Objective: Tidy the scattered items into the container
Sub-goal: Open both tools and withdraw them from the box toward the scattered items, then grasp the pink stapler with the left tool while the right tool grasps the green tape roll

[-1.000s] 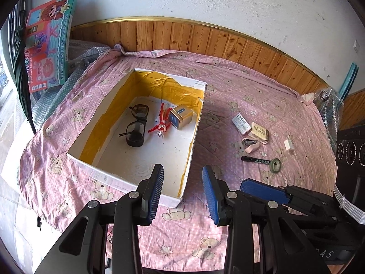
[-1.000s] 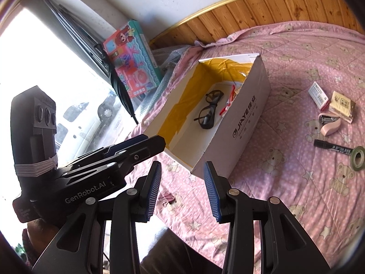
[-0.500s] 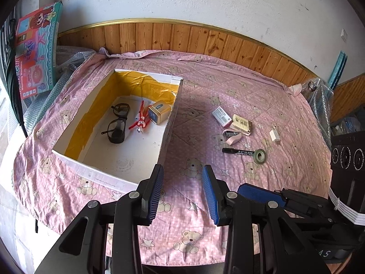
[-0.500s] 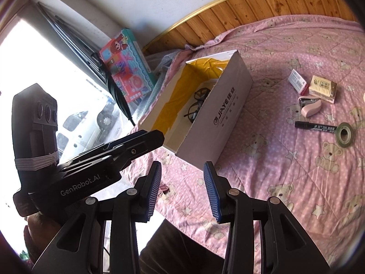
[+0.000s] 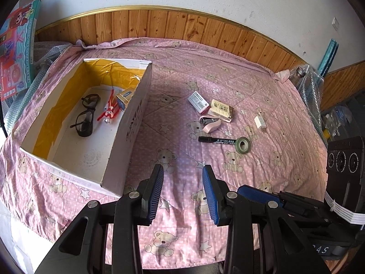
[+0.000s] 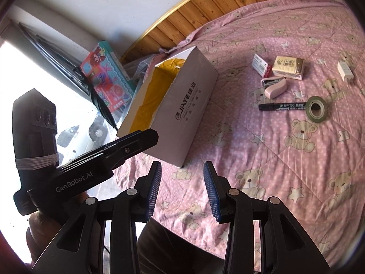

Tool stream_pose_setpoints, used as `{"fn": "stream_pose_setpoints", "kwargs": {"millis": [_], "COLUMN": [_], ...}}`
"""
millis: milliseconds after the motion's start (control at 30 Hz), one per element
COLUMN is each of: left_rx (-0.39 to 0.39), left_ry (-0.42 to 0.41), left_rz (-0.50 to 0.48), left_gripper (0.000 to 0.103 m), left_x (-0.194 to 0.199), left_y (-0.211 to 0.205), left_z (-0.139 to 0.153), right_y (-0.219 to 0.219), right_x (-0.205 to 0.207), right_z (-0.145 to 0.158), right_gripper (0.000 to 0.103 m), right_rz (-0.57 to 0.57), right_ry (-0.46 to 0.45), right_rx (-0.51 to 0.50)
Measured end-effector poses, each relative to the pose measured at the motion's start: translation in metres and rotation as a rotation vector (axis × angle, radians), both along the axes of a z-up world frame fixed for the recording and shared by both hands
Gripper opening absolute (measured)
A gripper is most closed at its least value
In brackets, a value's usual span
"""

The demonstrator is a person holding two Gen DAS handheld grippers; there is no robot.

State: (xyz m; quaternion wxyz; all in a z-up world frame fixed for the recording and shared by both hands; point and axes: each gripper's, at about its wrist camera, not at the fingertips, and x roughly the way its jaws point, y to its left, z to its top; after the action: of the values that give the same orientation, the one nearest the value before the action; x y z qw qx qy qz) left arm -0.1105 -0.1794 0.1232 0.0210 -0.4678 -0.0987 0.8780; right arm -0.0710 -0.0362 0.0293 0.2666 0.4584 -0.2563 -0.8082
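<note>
A white cardboard box (image 5: 127,137) (image 6: 189,105) with yellow lining sits at the left on the pink bear-print cloth. It holds black glasses (image 5: 85,116), a red toy (image 5: 109,109) and a small tin (image 5: 124,98). To its right lie a white packet (image 5: 198,100) (image 6: 260,65), a tissue pack (image 5: 221,109) (image 6: 288,67), a pink stapler (image 5: 211,123) (image 6: 275,88), a black marker (image 5: 215,139) (image 6: 281,106), a green tape roll (image 5: 243,145) (image 6: 316,108) and a white charger (image 5: 260,121) (image 6: 345,70). My left gripper (image 5: 183,194) and right gripper (image 6: 182,191) hover open and empty over the near cloth.
A colourful toy box (image 5: 16,54) (image 6: 107,80) leans against bubble wrap at the far left. Wood panelling runs behind the table. Bubble-wrapped clutter (image 5: 312,84) sits past the right edge. The other gripper's body (image 6: 86,159) shows at the left of the right wrist view.
Both views have swung to the right, away from the box. The loose items now sit nearer the middle of each view. Both grippers stayed open.
</note>
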Motion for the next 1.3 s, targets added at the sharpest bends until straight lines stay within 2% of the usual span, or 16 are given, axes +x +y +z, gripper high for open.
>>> {"fn": "stream_pose_setpoints", "kwargs": {"millis": [700, 967, 1133, 1300], "left_rx": [0.061, 0.072, 0.066, 0.052], "left_ry": [-0.096, -0.134, -0.158, -0.151], "left_rz": [-0.091, -0.134, -0.144, -0.171], "left_gripper": [0.037, 0.039, 0.043, 0.046], "left_x": [-0.073, -0.116, -0.147, -0.173], "left_y": [0.043, 0.057, 0.063, 0.07], "left_z": [-0.054, -0.083, -0.102, -0.116], "right_y": [0.069, 0.099, 0.116, 0.133], "right_x": [-0.037, -0.058, -0.068, -0.078], "right_z": [-0.049, -0.07, -0.083, -0.096], "right_gripper": [0.041, 0.042, 0.042, 0.042], "right_rz": [-0.157, -0.262, -0.316, -0.364], "right_ry": [-0.113, -0.148, -0.169, -0.19], "right_rx": [0.015, 0.075, 0.117, 0.171]}}
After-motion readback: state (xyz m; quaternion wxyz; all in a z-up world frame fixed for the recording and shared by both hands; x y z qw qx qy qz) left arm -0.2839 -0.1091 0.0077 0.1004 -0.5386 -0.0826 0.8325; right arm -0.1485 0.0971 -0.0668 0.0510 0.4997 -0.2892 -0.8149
